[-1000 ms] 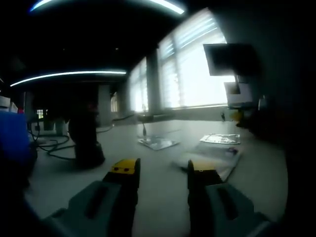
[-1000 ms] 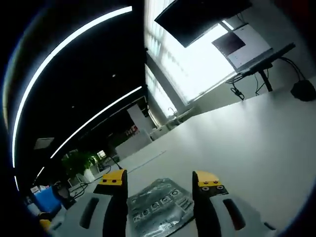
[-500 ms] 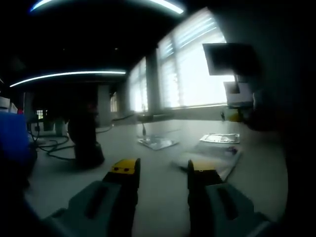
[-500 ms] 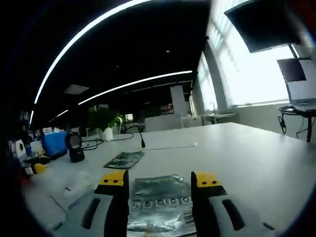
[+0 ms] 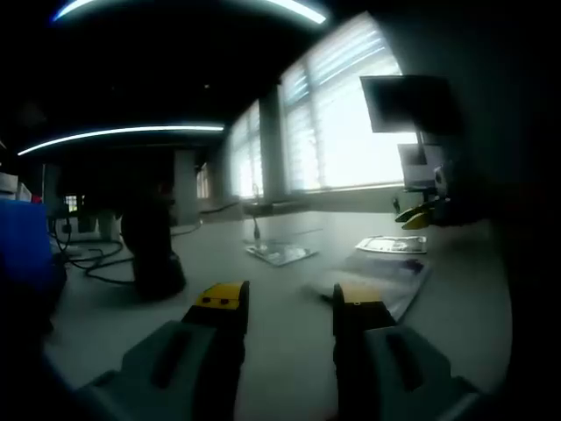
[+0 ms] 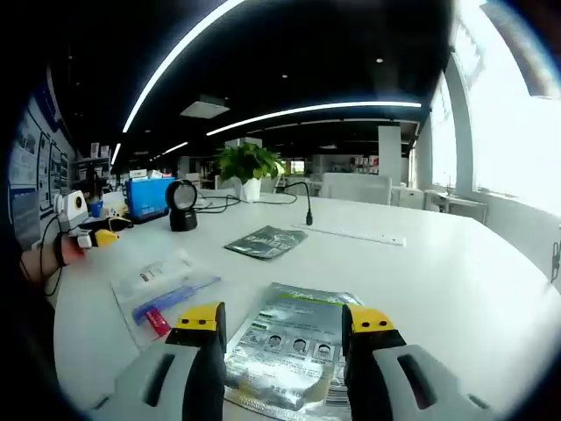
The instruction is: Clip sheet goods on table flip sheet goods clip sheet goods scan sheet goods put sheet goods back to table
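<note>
Right gripper view: right gripper (image 6: 283, 323) grasps a silver sheet pack (image 6: 289, 351) between its jaws, now swung down from a high tilt to level, low over the white table (image 6: 438, 272), probably ready for setting back. Open room lies ahead and right; dark pack (image 6: 266, 241), clear pack (image 6: 166, 285) and scanner (image 6: 182, 205) sit left. Left gripper (image 5: 285, 303) rests unchanged, jaws parted, grasping nothing.

A black scanner (image 6: 182, 206) is standing on the white table (image 6: 456, 289) near a blue box (image 6: 147, 195). A potted plant (image 6: 246, 167) is sitting behind. What may be a microphone stand (image 6: 307, 203) is rising mid-table.
</note>
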Available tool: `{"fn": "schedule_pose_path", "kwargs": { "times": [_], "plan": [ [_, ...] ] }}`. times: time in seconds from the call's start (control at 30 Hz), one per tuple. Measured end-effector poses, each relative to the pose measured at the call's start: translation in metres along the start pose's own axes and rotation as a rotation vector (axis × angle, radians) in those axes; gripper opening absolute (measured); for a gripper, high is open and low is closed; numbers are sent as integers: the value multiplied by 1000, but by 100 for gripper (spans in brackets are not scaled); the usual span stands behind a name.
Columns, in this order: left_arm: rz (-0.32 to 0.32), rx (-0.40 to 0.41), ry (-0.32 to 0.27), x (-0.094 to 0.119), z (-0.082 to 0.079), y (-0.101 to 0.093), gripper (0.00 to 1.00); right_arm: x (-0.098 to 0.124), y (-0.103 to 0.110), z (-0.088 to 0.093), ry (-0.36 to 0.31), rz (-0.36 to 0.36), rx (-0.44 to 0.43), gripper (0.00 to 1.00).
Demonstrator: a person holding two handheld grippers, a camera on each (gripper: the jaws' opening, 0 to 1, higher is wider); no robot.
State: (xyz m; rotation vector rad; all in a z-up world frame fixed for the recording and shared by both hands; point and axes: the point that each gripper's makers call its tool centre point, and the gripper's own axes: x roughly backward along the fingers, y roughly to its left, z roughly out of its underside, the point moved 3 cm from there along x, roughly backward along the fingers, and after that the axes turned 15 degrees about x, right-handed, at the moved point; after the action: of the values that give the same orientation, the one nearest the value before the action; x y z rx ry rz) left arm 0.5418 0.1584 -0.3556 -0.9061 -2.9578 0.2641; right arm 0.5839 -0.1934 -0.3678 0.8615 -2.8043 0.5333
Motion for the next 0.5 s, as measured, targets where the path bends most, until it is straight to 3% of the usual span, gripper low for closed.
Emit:
{"fn": "schedule_pose_path", "kwargs": {
  "times": [0.1,0.33,0.5],
  "plan": [
    [0,0,1,0,0,0,31,-2,-1,-2,-17,-34,-15,49],
    [1,-1,0,0,0,0,31,-8,-10,17,56,-127,39,48],
    [-2,0,1,0,0,1,31,-9,-9,18,56,-163,74,47]
  ]
}}
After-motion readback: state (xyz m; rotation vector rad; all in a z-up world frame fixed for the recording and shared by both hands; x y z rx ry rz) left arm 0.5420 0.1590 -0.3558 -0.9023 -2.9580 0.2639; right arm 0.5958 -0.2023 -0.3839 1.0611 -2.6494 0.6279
